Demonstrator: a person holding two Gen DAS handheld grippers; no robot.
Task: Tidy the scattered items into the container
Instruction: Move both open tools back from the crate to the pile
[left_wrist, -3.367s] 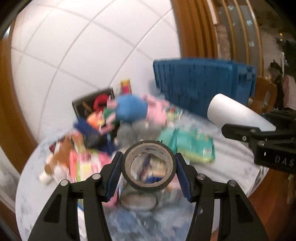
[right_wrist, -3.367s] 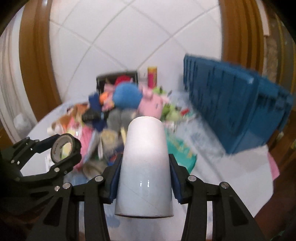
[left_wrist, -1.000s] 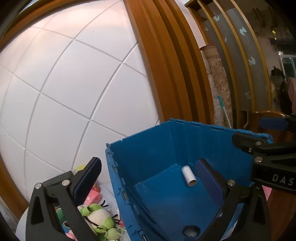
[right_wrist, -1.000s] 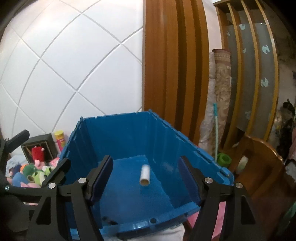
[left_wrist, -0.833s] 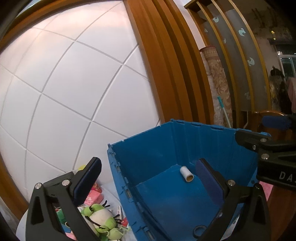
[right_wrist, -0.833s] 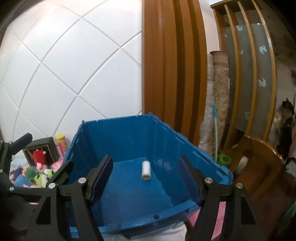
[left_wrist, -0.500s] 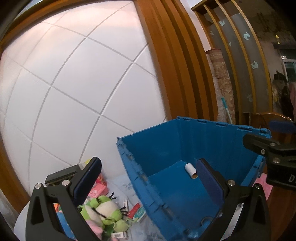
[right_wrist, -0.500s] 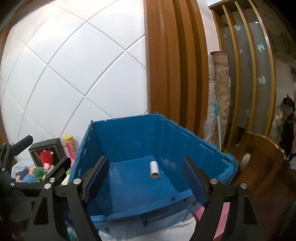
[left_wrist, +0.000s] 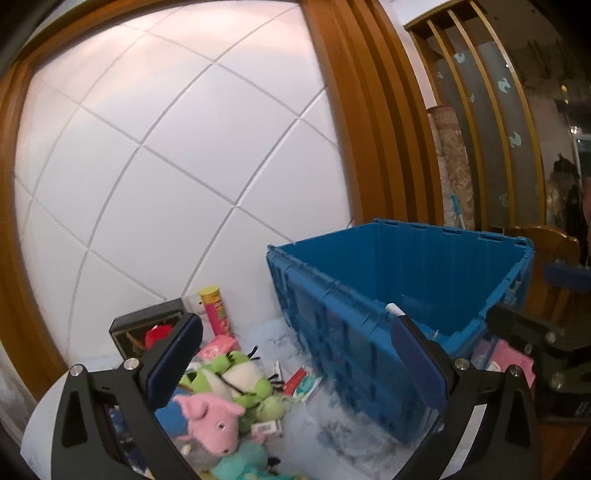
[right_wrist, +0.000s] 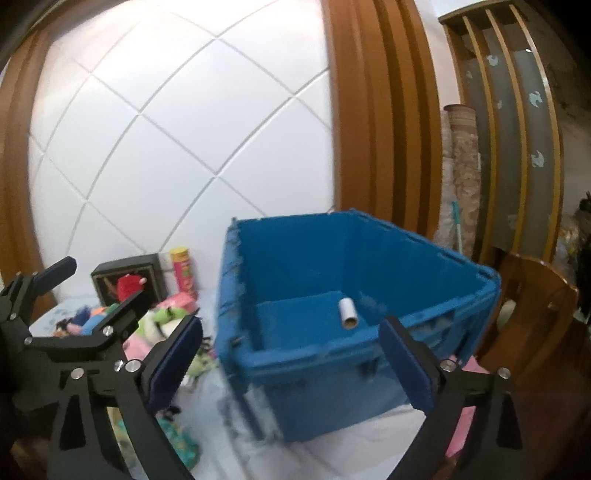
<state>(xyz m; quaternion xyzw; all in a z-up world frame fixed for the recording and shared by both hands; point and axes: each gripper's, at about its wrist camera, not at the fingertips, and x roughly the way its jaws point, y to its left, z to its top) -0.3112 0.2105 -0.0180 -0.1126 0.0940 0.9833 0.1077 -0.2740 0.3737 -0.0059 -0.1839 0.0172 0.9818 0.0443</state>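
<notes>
Grippers first: left gripper (left_wrist: 295, 365) and right gripper (right_wrist: 291, 363) are both spread wide, nothing held. Just past them, plush toys (left_wrist: 229, 391) are piled on the tabletop (left_wrist: 332, 424) beside the blue container (right_wrist: 332, 325). Inside it, a white roll (right_wrist: 348, 314) is seen lying on the floor. Farther back, a yellow-capped can (left_wrist: 216, 310) is stood by the tiled wall (left_wrist: 166, 166).

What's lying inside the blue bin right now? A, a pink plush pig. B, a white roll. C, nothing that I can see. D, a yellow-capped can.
B: the right wrist view shows a white roll lying on the floor of the bin.
</notes>
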